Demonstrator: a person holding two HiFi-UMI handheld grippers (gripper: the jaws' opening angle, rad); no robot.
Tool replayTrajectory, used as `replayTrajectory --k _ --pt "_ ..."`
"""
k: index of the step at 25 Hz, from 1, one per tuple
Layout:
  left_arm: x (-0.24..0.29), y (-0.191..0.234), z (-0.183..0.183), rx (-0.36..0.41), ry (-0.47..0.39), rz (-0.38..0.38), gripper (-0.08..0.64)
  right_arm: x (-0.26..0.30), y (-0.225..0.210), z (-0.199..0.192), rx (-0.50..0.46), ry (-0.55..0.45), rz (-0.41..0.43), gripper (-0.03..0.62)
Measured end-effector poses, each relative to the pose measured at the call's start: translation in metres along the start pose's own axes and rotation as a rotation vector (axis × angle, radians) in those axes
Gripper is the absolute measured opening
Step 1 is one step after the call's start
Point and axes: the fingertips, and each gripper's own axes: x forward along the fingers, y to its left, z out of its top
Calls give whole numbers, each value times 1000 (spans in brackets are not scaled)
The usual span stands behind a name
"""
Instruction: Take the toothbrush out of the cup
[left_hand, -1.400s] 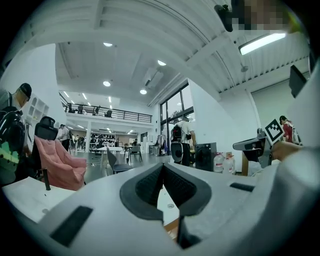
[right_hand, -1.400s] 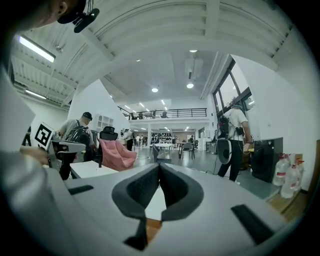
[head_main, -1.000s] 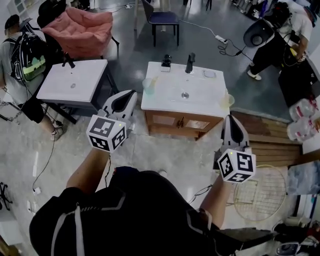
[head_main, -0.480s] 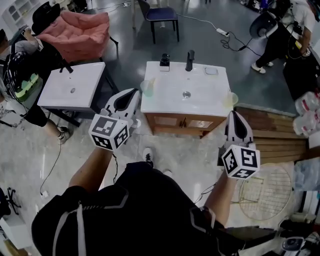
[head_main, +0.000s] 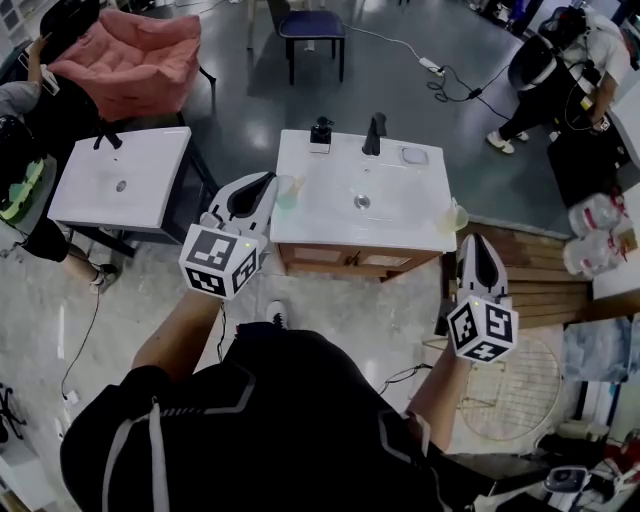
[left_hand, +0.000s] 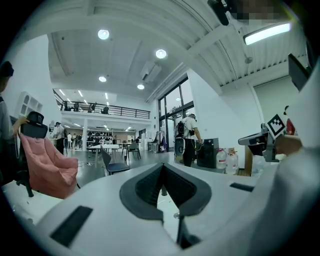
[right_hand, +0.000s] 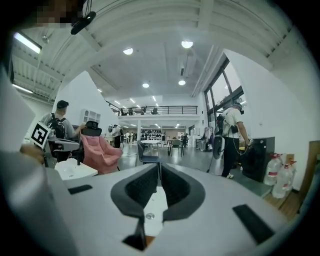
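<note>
- The head camera sits high on the person, facing forward and steeply down onto both arms, the white sink cabinet (head_main: 330, 215) and the floor around it.
- The left gripper (head_main: 266, 183) carries its camera close behind its jaws, looking level across the hall.
- The right gripper (head_main: 477, 242) carries one likewise, looking out along its opening, empty jaws.
- All three views share the pink armchair (head_main: 130, 65); each gripper view also catches the other gripper's marker cube (left_hand: 276, 125) at its edge.

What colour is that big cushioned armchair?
Pink; the soft cushioned armchair shows best in the head view.
</note>
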Motion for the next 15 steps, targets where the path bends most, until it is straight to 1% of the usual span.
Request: replayTrajectory --k 6,10,13,15 --pt "18 24 -12 -27 1 -46 5 18 -9 -5 -8 28 -76 51" --pt "30 47 -24 -70 15 -34 5 34 -8 -9 -41 43 -105 75" --pt "41 56 -33 -88 8 -42 5 46 -11 -22 -59 71 -136 89" --pt "47 60 -43 -88 15 -59 5 51 -15 -35 -55 102 -158 118"
